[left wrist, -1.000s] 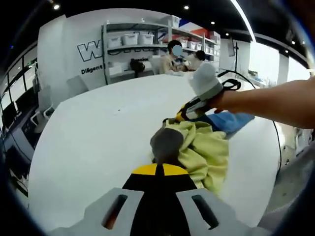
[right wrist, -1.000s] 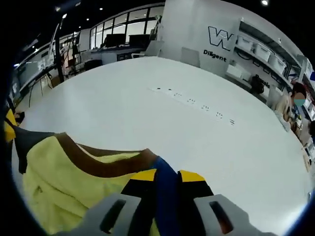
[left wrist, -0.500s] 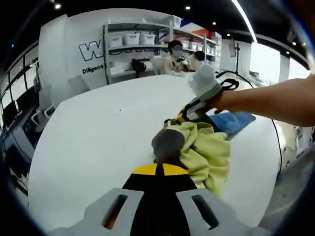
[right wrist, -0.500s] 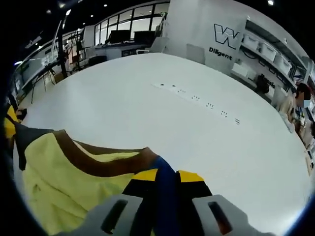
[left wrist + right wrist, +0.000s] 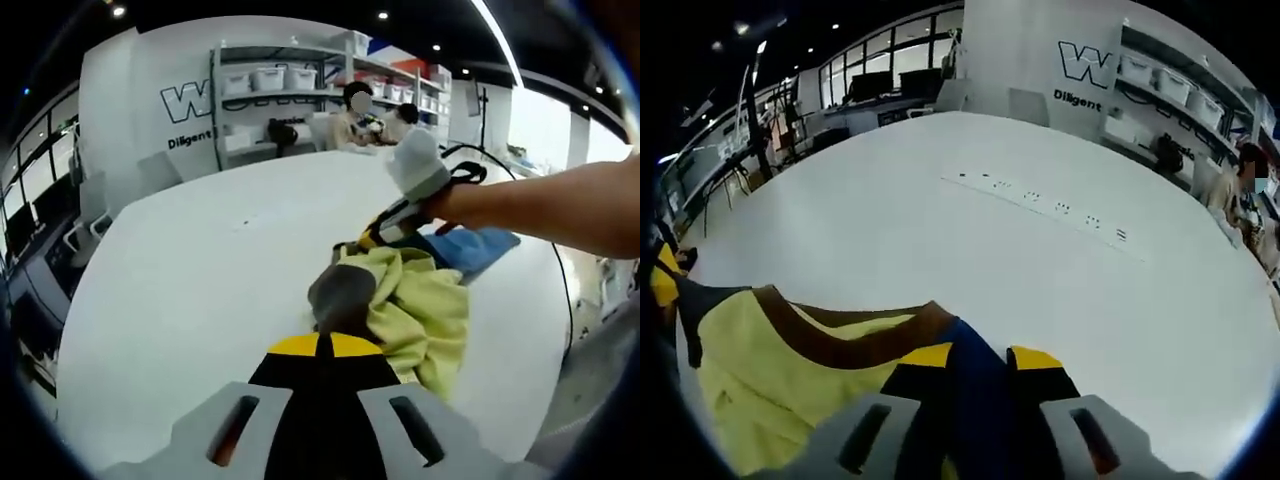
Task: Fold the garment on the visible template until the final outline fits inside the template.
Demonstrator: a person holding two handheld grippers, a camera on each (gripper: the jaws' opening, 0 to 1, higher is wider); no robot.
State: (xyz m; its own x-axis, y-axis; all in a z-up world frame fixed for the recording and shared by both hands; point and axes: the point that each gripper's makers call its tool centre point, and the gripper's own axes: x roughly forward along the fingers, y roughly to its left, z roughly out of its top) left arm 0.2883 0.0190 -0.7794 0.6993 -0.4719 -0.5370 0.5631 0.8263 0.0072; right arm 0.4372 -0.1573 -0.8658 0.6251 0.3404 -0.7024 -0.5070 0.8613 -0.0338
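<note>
On the white table (image 5: 180,290), 2 grippers clamp a bunched yellow garment (image 5: 425,315) with brown trim, the left gripper (image 5: 320,345) pinching a brown edge, the right gripper (image 5: 975,360) a blue strip. Keeping both edges taut and level should give a clean fold.

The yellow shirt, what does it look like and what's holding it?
The shirt is soft yellow cloth with a dark brown band along its edge and a blue part, seen pinched in the right claw. It is bunched and lifted above the white table, not flat. The left claw is shut on a brown bit of it. Past it, the right claw's hand holds the other end.
</note>
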